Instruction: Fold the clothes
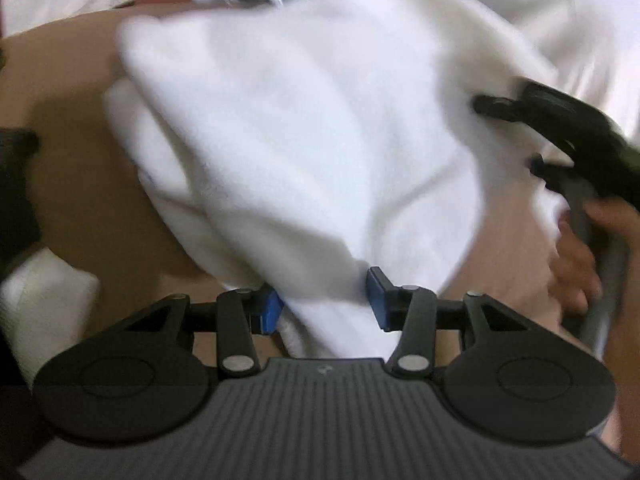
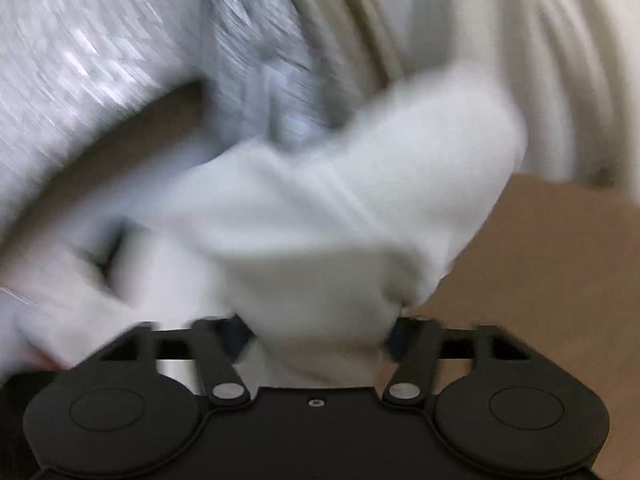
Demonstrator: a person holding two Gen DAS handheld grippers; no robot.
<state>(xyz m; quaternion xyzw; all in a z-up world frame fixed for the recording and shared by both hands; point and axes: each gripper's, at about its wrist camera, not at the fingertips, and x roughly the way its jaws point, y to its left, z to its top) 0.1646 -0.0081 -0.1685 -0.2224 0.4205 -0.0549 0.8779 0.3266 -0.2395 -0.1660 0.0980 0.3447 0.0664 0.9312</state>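
A white, soft garment [image 1: 304,140] hangs in a bunch over the brown table [image 1: 60,100]. My left gripper [image 1: 325,306] has its blue pads [image 1: 272,312] pressed on a gathered lower end of it. At the right of the left wrist view, my right gripper [image 1: 508,136] sits at the garment's edge, carried by a person's hand [image 1: 580,264]. In the blurred right wrist view, the same garment [image 2: 340,208] fills the gap of the right gripper [image 2: 318,334] and narrows between its fingers, so it looks pinched there.
A folded white cloth [image 1: 44,308] lies at the table's near left, beside a dark object [image 1: 16,184]. Behind are cream fabric [image 1: 520,20] [image 2: 540,60] and a crinkly plastic-wrapped bundle [image 2: 256,52]. Bare brown table [image 2: 552,264] shows at the right.
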